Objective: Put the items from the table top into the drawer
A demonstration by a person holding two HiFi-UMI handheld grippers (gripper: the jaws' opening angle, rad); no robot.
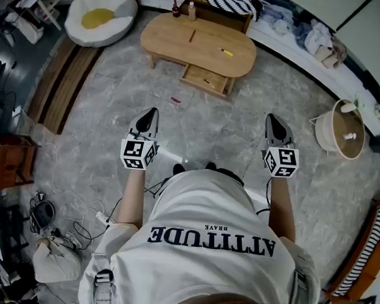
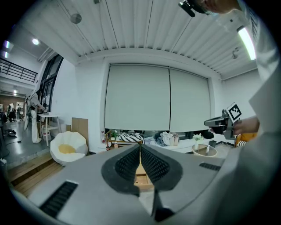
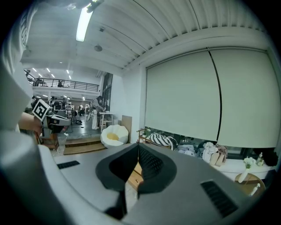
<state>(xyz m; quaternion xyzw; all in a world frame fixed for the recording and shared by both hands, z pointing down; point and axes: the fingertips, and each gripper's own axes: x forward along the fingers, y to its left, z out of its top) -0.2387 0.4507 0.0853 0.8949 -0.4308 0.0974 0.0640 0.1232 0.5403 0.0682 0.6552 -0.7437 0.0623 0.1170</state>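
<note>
An oval wooden coffee table (image 1: 204, 54) stands ahead of me on the grey floor. On its top lie a yellow pen (image 1: 225, 52) and a thin red pen (image 1: 192, 35), and a small bottle (image 1: 192, 10) stands at its far edge. The drawer (image 1: 197, 77) under the table is pulled out toward me. My left gripper (image 1: 152, 112) and right gripper (image 1: 272, 118) are held level in front of my body, well short of the table. Both are shut with nothing between the fingers. The left gripper view (image 2: 140, 147) and right gripper view (image 3: 138, 149) show the pads pressed together.
A small red item (image 1: 175, 101) lies on the floor before the drawer. An egg-shaped beanbag (image 1: 99, 13) sits far left, a round basket table (image 1: 341, 130) at right, a wooden box (image 1: 9, 160) at left. Cables (image 1: 86, 218) trail by my feet.
</note>
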